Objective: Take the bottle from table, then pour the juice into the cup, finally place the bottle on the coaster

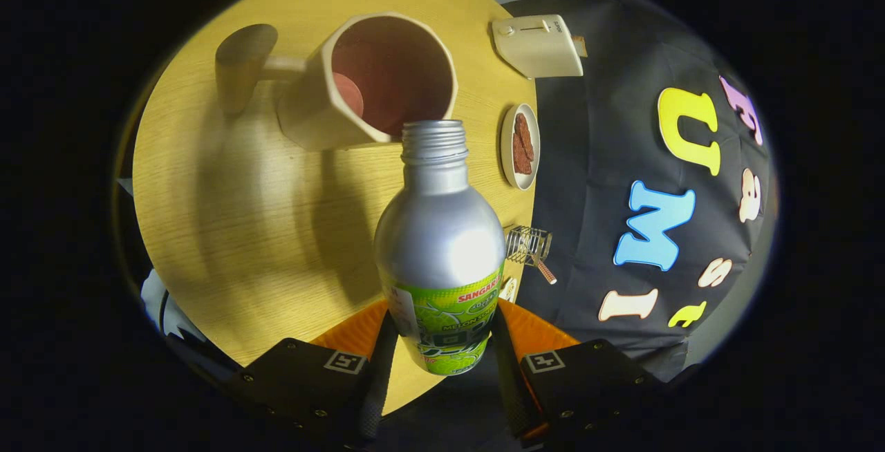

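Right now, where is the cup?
In the gripper view the cup lies just beyond the open mouth of the bottle that the gripper holds, on the table.

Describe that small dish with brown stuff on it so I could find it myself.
Start at the round wooden table and follow its edge along the black cloth wall. Past the silver bottle clamped in the gripper, between a wire rack and a cream toaster, sits the small white dish, the only thing holding dark brown pieces.

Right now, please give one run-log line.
gripper: shut on bottle | bottle: uncapped, mouth at cup rim | stage: pouring
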`<state>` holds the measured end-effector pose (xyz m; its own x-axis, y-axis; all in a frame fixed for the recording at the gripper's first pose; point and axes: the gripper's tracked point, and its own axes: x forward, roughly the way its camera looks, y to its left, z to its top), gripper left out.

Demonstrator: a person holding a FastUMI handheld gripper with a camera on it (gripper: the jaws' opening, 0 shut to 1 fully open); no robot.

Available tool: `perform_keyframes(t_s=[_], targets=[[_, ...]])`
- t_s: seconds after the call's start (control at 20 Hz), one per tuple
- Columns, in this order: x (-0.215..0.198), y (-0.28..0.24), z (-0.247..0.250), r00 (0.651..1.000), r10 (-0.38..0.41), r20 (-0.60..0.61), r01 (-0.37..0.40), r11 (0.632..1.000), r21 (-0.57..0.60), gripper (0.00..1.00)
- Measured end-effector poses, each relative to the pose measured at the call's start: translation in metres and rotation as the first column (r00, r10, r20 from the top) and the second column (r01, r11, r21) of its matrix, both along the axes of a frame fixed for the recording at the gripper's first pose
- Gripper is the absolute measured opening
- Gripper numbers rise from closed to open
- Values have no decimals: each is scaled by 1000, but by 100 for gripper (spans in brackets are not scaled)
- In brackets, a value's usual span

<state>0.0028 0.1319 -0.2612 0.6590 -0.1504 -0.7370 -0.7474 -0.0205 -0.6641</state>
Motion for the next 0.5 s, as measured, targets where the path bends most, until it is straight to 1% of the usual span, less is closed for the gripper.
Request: perform_keyframes(t_s=[0.2,0.5], targets=[[5,2,6,999,36,4,-36,999,-33,69],[5,3,9,998,59,3,-59,996,-72,69]])
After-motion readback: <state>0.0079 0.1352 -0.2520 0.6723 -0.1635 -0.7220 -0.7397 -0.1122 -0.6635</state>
